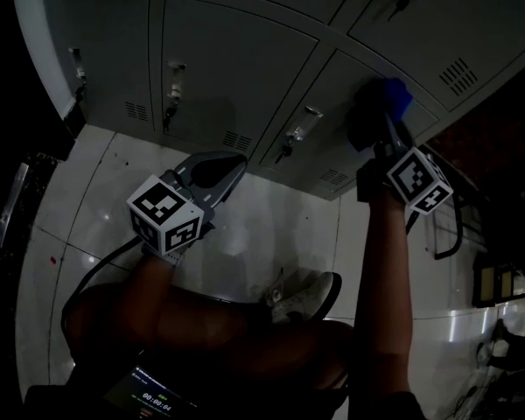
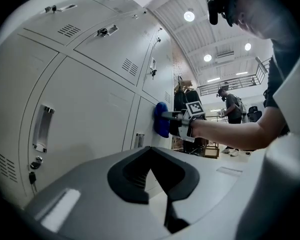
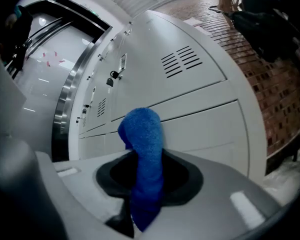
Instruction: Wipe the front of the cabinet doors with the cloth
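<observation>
Clamped on a fluffy blue cloth [image 1: 390,96], the right hand-held gripper [image 1: 381,121] presses it to the upper-right grey metal cabinet door [image 1: 332,77]; the left hand-held gripper [image 1: 227,166] idles closed and empty, and most doors likely still need wiping.

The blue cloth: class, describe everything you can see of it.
The blue cloth is a fuzzy, towel-like fabric, bunched into a thick roll. The right gripper is shut on its middle; one end trails back through the jaws, the rounded end sticks out and appears pressed against a grey cabinet door.
</observation>
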{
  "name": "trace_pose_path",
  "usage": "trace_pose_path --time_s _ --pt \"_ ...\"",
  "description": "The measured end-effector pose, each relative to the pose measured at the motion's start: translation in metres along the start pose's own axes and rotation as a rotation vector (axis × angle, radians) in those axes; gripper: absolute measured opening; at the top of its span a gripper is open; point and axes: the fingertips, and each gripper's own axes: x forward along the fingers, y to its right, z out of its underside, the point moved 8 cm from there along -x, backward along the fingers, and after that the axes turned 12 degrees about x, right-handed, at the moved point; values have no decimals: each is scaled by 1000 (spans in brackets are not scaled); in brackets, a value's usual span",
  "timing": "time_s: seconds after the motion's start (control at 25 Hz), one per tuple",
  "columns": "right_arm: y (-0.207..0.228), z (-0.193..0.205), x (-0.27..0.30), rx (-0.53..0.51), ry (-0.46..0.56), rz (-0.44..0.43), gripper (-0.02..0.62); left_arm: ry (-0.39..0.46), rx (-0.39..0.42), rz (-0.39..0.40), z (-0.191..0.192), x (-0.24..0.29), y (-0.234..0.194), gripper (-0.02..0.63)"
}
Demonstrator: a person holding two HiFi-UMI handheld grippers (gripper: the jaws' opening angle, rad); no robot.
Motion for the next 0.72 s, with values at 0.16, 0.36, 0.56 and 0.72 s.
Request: trace_pose_path --time_s 0.16,0.36,0.56,0.72 --pt "29 -14 -22 -15 20 74 105 -6 1 4 1 1 0 3" --pt "63 -29 -50 -6 54 164 106 -14 4 10 3 2 1 3" --pt "86 -36 -66 26 79 216 106 -20 8 11 4 4 2 3" --pt "82 -28 -73 29 72 199 106 -22 8 11 4 4 2 3"
